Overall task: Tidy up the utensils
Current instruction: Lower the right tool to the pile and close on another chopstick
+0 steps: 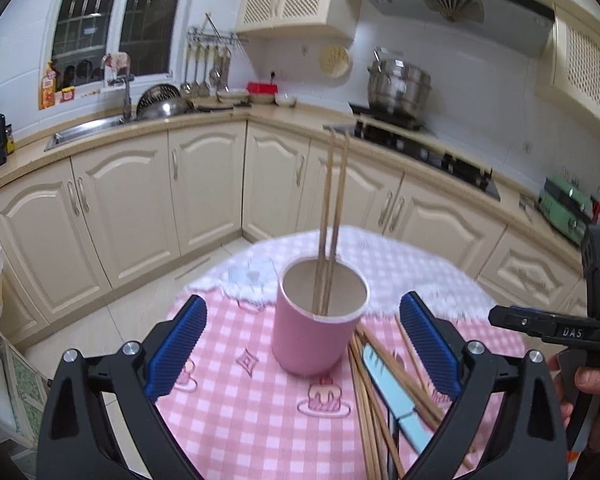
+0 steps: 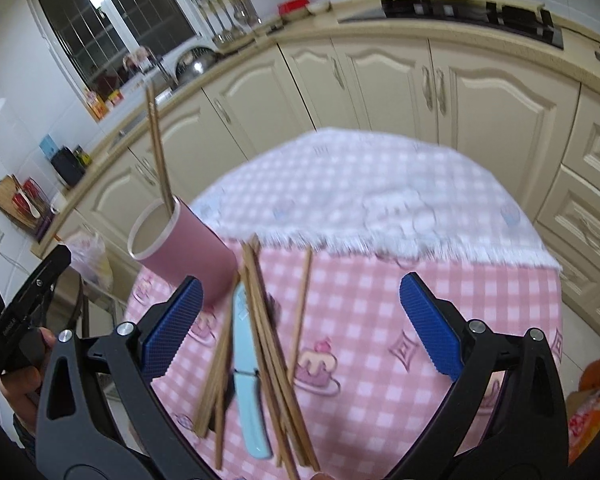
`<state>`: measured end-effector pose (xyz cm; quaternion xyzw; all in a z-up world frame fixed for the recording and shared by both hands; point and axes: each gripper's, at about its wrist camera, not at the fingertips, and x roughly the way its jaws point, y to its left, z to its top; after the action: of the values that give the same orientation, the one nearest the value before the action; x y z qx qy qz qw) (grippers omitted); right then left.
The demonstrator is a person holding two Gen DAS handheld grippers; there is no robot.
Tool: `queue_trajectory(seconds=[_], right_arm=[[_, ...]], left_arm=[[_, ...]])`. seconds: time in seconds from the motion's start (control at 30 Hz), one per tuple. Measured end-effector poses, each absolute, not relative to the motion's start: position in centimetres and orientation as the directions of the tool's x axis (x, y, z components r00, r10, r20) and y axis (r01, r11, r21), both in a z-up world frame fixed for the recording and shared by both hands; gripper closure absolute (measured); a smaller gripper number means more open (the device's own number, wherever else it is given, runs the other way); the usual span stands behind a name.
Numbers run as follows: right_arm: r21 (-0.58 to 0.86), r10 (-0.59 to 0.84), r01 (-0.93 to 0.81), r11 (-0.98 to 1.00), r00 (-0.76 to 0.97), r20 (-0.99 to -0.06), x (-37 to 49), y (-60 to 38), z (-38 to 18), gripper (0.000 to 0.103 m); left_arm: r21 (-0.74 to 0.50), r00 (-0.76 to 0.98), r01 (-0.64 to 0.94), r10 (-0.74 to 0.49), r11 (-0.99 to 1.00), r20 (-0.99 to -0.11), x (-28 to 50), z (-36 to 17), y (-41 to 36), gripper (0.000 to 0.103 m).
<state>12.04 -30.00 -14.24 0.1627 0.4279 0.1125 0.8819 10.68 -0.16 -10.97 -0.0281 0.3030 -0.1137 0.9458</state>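
Observation:
A pink cup (image 1: 315, 326) (image 2: 188, 254) stands on the pink checked tablecloth (image 1: 240, 408) (image 2: 380, 320), with two wooden chopsticks (image 1: 332, 216) (image 2: 159, 152) upright inside it. Right of the cup lies a loose pile of chopsticks (image 1: 370, 400) (image 2: 270, 344) with a light blue knife (image 1: 392, 396) (image 2: 246, 380) among them. My left gripper (image 1: 300, 346) hovers open just before the cup, nothing between its fingers. My right gripper (image 2: 300, 322) is open above the pile, empty; it also shows at the right edge of the left wrist view (image 1: 548, 330), held by a hand.
The round table's far half carries a white lacy cloth (image 2: 380, 196). Cream cabinets (image 1: 204, 184), a sink (image 1: 88, 128), a stove (image 1: 424, 148) and a steel pot (image 1: 398, 86) ring the room behind. The floor drops off left of the table.

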Motion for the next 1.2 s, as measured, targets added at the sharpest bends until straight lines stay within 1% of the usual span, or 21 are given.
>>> queue_trajectory(seconds=[0.2, 0.33, 0.5, 0.73, 1.2], right_arm=[[0.318, 0.295, -0.053, 0.947, 0.536, -0.791, 12.3, -29.1, -16.8, 0.006], [0.314, 0.297, -0.055, 0.948, 0.510, -0.807, 12.4, -28.7, -17.9, 0.006], [0.288, 0.280, -0.060, 0.956, 0.488, -0.827, 12.4, -28.4, -18.8, 0.006], [0.261, 0.256, -0.055, 0.964, 0.471, -0.844, 12.5, -28.4, -19.5, 0.006], [0.187, 0.205, -0.084, 0.979, 0.444, -0.873, 13.1, -27.1, -20.5, 0.006]], left_arm=[[-0.063, 0.699, 0.228, -0.208, 0.972, -0.684, 11.4, -14.4, -2.0, 0.008], [-0.002, 0.622, 0.251, -0.163, 0.968, -0.766, 12.4, -17.7, -3.3, 0.008], [0.014, 0.539, 0.270, -0.138, 0.963, -0.831, 13.8, -21.2, -4.3, 0.008], [0.037, 0.491, 0.280, -0.110, 0.959, -0.864, 14.8, -23.5, -5.3, 0.008], [0.075, 0.488, 0.270, -0.070, 0.960, -0.870, 16.9, -24.0, -7.2, 0.008]])
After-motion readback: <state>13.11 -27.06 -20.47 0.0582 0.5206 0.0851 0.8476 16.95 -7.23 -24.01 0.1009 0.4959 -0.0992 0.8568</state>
